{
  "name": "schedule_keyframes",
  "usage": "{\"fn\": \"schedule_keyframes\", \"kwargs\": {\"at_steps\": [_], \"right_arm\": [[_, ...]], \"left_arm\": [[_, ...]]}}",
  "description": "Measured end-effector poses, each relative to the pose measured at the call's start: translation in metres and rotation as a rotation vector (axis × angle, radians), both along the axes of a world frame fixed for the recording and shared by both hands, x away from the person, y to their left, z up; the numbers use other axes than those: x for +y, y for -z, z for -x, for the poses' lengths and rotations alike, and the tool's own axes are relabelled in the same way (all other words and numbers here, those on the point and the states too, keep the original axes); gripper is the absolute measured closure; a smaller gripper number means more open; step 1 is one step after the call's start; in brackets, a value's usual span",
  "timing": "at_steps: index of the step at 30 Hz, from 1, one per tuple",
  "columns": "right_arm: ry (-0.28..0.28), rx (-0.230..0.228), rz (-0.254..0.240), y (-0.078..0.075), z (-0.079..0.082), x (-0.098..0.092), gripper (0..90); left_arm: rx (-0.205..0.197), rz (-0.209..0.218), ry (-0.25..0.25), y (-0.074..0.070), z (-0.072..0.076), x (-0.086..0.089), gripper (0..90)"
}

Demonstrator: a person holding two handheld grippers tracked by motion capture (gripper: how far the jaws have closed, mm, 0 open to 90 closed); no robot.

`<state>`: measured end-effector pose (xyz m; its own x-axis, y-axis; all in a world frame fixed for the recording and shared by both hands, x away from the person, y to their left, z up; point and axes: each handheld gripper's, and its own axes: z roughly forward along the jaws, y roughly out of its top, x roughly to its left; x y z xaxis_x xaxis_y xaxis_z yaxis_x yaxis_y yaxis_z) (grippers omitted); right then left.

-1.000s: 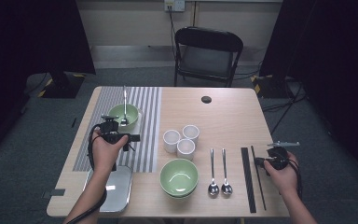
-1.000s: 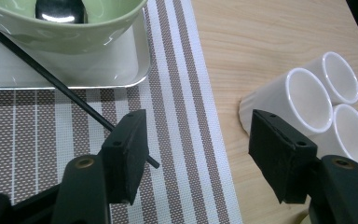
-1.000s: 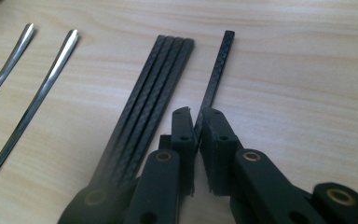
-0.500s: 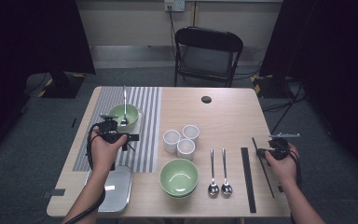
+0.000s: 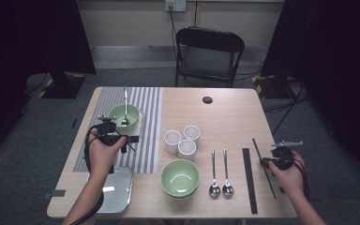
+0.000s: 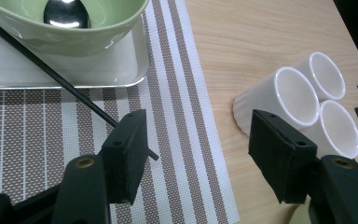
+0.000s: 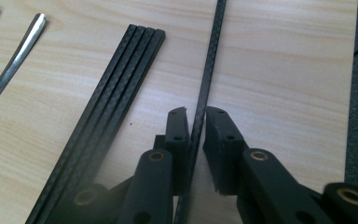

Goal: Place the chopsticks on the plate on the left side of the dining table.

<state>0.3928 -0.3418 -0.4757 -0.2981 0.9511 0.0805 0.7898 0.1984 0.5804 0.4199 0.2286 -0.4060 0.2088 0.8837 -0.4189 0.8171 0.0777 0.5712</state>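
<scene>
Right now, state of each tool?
Left tool: open, nothing between its jaws; a black chopstick lies just past the left one.
Right tool: jaws have just been closing, now shut on a single black chopstick.

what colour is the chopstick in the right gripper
Black, with a fine woven texture; the chopstick shows best in the right gripper view.

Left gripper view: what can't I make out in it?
Green bowl: far side cut by the top edge.
Spoon: handle beyond the top edge.
Black chopstick: partly hidden behind a jaw; far end cut by the left edge.
Nearest white cup: partly hidden by the other jaw.
</scene>
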Motion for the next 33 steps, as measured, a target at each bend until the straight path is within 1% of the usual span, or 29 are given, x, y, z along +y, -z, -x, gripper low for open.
{"fn": "schedule_keyframes", "kwargs": {"at_steps": [2, 3, 4, 5, 6, 7, 8, 12, 13, 14, 15, 16, 17, 18, 20, 21, 22, 23, 25, 26, 27, 28, 30, 31, 33], "right_arm": [[0.006, -0.002, -0.008, 0.000, -0.003, -0.001, 80.6], [0.020, 0.000, -0.015, 0.000, -0.004, -0.001, 81.7], [0.020, -0.003, -0.002, 0.001, -0.005, -0.001, 84.2], [0.027, 0.008, 0.004, 0.000, -0.006, 0.001, 84.1], [0.026, 0.012, 0.012, -0.001, -0.007, 0.001, 84.0], [0.026, 0.012, 0.012, -0.001, -0.007, 0.001, 84.0], [0.030, 0.052, 0.032, -0.004, -0.008, 0.004, 83.6], [0.036, 0.076, 0.088, -0.007, -0.009, 0.012, 83.5], [0.033, 0.073, 0.102, -0.007, -0.009, 0.013, 83.3], [0.035, 0.077, 0.107, -0.007, -0.010, 0.014, 83.0], [0.045, 0.088, 0.100, -0.008, -0.011, 0.014, 83.0], [0.045, 0.088, 0.100, -0.008, -0.011, 0.014, 83.0], [0.053, 0.108, 0.096, -0.009, -0.013, 0.014, 83.8], [0.055, 0.113, 0.099, -0.009, -0.014, 0.014, 84.4], [0.051, 0.130, 0.121, -0.010, -0.016, 0.017, 86.3], [0.051, 0.130, 0.121, -0.010, -0.016, 0.017, 86.3], [0.054, 0.143, 0.142, -0.011, -0.019, 0.021, 86.7], [0.064, 0.154, 0.144, -0.012, -0.019, 0.022, 86.7], [0.080, 0.160, 0.138, -0.012, -0.020, 0.022, 86.8], [0.090, 0.165, 0.146, -0.012, -0.020, 0.023, 86.8], [0.102, 0.168, 0.142, -0.013, -0.021, 0.024, 86.8], [0.109, 0.175, 0.138, -0.013, -0.021, 0.023, 86.9], [0.110, 0.170, 0.137, -0.013, -0.022, 0.023, 87.0], [0.122, 0.172, 0.127, -0.013, -0.021, 0.023, 86.9], [0.128, 0.174, 0.112, -0.013, -0.022, 0.021, 87.0]], "left_arm": [[-0.004, 0.000, 0.000, 0.000, 0.001, 0.000, 38.0], [-0.001, 0.000, 0.006, 0.000, 0.001, 0.000, 38.0], [-0.001, 0.000, 0.005, 0.000, 0.001, 0.000, 38.0], [0.000, 0.001, 0.006, 0.001, 0.001, 0.001, 37.9], [0.001, -0.007, 0.012, 0.001, 0.001, 0.002, 38.0], [0.001, -0.007, 0.012, 0.001, 0.001, 0.002, 38.0], [0.003, 0.001, 0.000, 0.002, 0.000, 0.003, 38.0], [-0.002, 0.004, 0.001, 0.002, 0.001, 0.003, 38.1], [-0.002, 0.004, 0.001, 0.002, 0.001, 0.003, 38.1], [0.000, 0.004, 0.002, 0.002, 0.002, 0.003, 38.0], [0.001, 0.007, 0.005, 0.002, 0.002, 0.003, 38.0], [0.001, 0.007, 0.005, 0.002, 0.002, 0.003, 38.1], [-0.002, 0.008, 0.004, 0.002, 0.003, 0.003, 38.0], [-0.003, 0.009, 0.001, 0.002, 0.004, 0.002, 38.0], [-0.004, 0.008, 0.012, 0.001, 0.005, 0.002, 38.1], [-0.004, 0.008, 0.012, 0.001, 0.005, 0.002, 38.1], [-0.006, 0.008, 0.015, -0.001, 0.006, 0.001, 38.1], [-0.012, 0.007, 0.013, -0.001, 0.007, 0.001, 38.0], [-0.015, 0.010, 0.014, -0.002, 0.008, 0.001, 37.6], [-0.017, 0.005, 0.018, -0.003, 0.009, 0.001, 37.6], [-0.012, 0.006, 0.028, -0.004, 0.009, 0.001, 37.6], [-0.022, 0.008, 0.019, -0.006, 0.010, 0.002, 37.6], [-0.022, 0.013, 0.017, -0.007, 0.011, 0.003, 37.6], [-0.026, 0.008, 0.020, -0.007, 0.011, 0.004, 37.6], [-0.024, 0.010, 0.021, -0.008, 0.012, 0.006, 37.6]]}}
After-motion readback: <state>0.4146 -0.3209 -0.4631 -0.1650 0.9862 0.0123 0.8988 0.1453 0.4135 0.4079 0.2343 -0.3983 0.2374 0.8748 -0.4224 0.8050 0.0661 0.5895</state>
